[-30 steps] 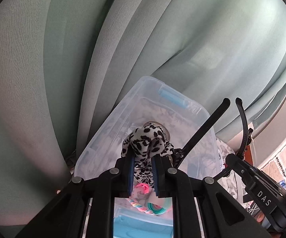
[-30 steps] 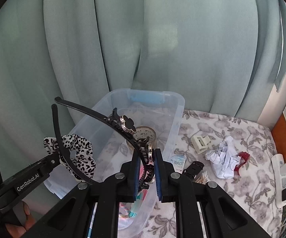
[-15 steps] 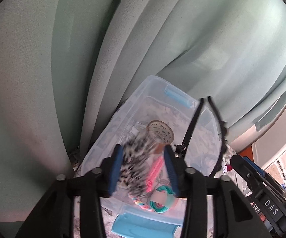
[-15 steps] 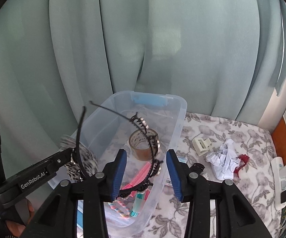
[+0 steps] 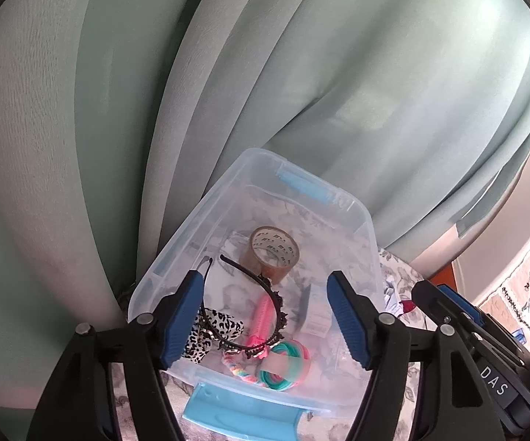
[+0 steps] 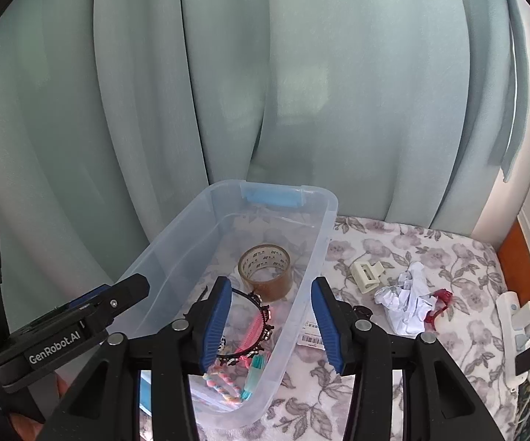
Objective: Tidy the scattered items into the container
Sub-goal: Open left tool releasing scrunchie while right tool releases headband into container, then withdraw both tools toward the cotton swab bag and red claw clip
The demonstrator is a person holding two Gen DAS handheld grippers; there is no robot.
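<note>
1. Left gripper (image 5: 265,316) spread wide and empty above the clear container (image 5: 198,217); right gripper (image 6: 270,318) likewise wide apart, holding nothing, poised over the same bin.
2. Already inside: tape roll (image 6: 265,266), black headband (image 5: 261,286), leopard scrunchie (image 5: 211,330), pink comb (image 5: 263,318), braided rainbow band (image 6: 220,386), coiled green-pink hair ties (image 5: 283,365).
3. Left on the floral bed cover (image 6: 455,257): cream claw clip (image 6: 367,273), crumpled paper (image 6: 408,303), red glasses (image 6: 437,305), barcode label (image 6: 310,332) just beside the bin wall.
4. Judged roughly half done.
5. Legible writing: "GenRobot.AI" and "DAS" on the gripper bodies; barcode text too small to read.
</note>
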